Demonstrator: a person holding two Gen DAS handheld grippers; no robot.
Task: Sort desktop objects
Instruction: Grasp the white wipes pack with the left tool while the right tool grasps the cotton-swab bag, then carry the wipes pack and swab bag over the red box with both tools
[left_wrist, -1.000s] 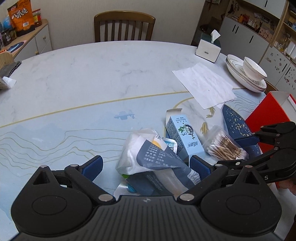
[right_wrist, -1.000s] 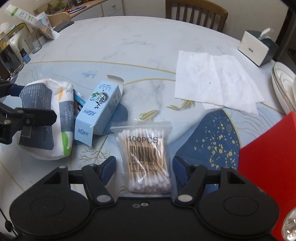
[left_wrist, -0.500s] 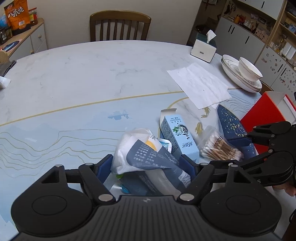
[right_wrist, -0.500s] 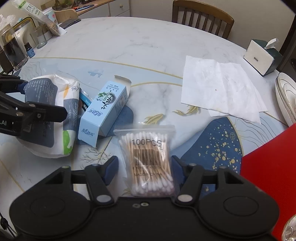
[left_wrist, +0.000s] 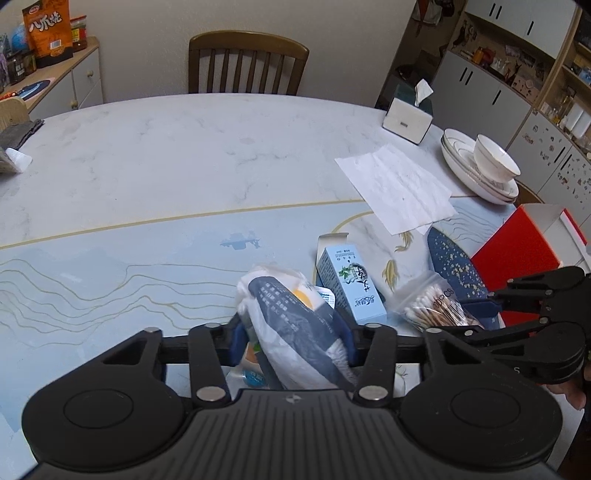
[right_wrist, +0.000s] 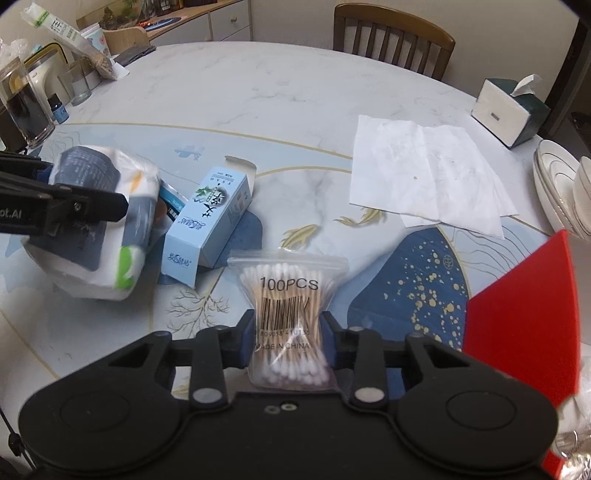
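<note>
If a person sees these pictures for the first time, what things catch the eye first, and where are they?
Nearest, the right gripper is closing on a clear bag of cotton swabs, and the left gripper is closing on a soft white and grey tissue pack. A light blue carton lies between them on the table, and a bright red box fills the right edge.

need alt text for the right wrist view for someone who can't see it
The right gripper is closing on a clear bag of cotton swabs, its blue pads pinching the bag's sides. To the left lies a light blue carton on the patterned table, and beyond it the left gripper squeezes a soft tissue pack.
</note>
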